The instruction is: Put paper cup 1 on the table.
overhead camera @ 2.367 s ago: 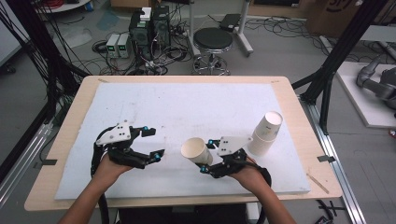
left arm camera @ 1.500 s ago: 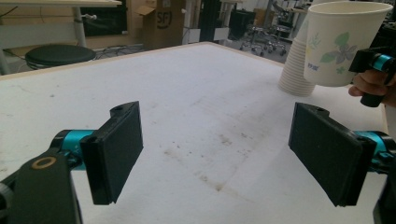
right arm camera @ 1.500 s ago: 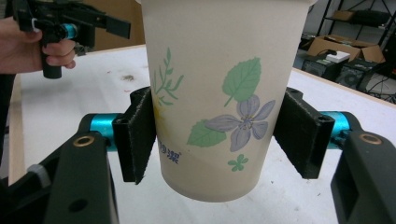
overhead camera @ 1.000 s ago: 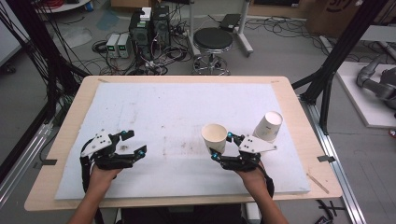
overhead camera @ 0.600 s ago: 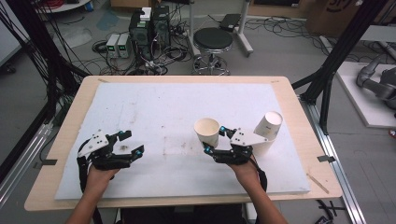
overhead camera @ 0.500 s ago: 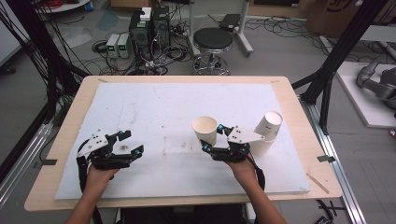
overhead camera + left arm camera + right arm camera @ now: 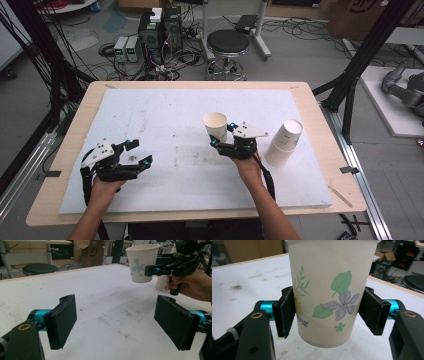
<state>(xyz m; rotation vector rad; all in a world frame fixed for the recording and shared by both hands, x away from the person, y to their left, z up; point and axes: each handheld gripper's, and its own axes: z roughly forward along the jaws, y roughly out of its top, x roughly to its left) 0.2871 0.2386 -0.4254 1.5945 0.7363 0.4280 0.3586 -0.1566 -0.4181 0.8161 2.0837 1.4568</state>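
White paper cup (image 7: 216,126) with a blue flower and green leaf print, upright, mouth open and empty, clamped at mid-height and held clear above the middle of the white table mat (image 7: 165,115).

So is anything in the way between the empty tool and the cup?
No. The left tool is open with nothing in it, and just bare white mat lies between it and the cup, which the right tool holds up off the table.
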